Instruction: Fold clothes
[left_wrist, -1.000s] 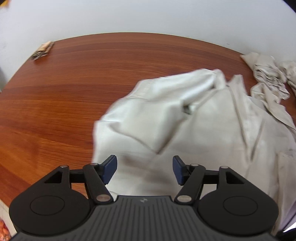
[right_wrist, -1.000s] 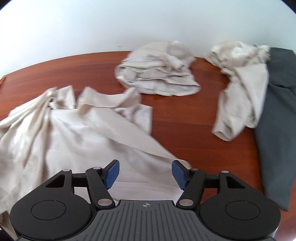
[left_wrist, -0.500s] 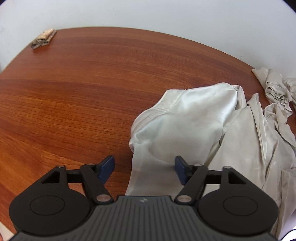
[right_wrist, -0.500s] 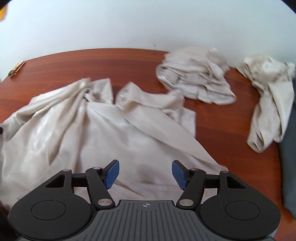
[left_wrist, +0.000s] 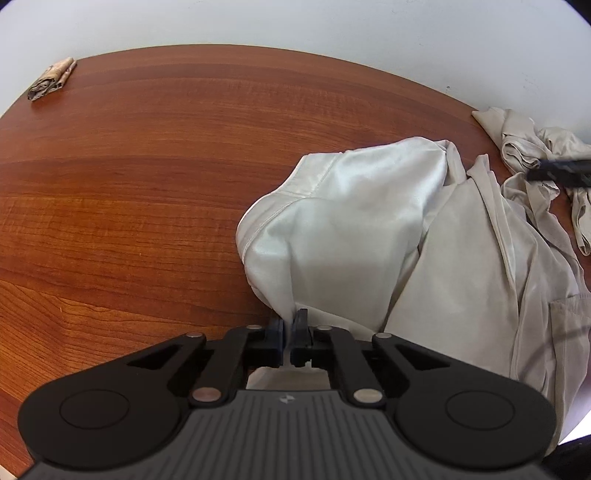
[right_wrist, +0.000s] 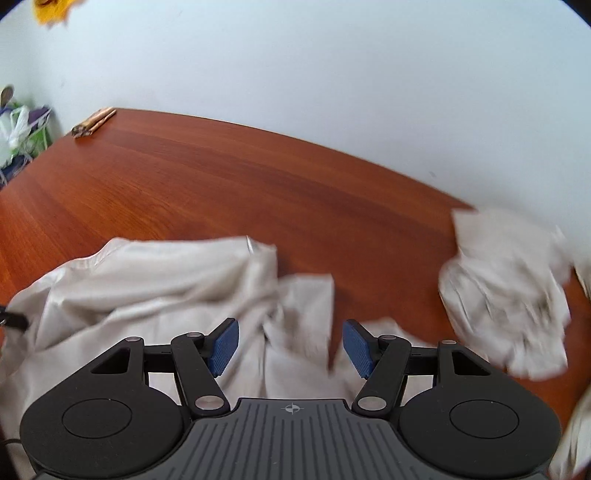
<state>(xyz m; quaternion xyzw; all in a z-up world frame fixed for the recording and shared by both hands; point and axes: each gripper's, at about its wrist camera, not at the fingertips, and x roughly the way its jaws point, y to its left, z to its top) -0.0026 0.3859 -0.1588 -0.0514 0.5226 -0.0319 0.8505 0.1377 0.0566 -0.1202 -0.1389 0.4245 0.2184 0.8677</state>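
Observation:
A beige shirt (left_wrist: 388, 229) lies crumpled on the brown wooden table (left_wrist: 147, 177). My left gripper (left_wrist: 288, 328) is shut on a fold at the shirt's near left edge, and the cloth rises from its pads in a puffed hump. In the right wrist view the same shirt (right_wrist: 155, 288) spreads across the lower left, blurred by motion. Above its collar area my right gripper (right_wrist: 290, 341) hangs open, with nothing between the blue pads (right_wrist: 223, 345). The right gripper (left_wrist: 561, 170) also shows as a dark blurred shape at the far right of the left wrist view.
A second crumpled beige garment (right_wrist: 506, 295) lies at the right, also seen as a heap (left_wrist: 532, 144) by the wall. A small rolled brown bundle (left_wrist: 51, 77) sits at the table's far left corner. A white wall runs behind the table. Bags (right_wrist: 18, 133) stand off its left end.
My left gripper has closed on the shirt's left edge; it was open half a second ago. The right gripper has swung left and tilted up, so the wall fills more of its view.

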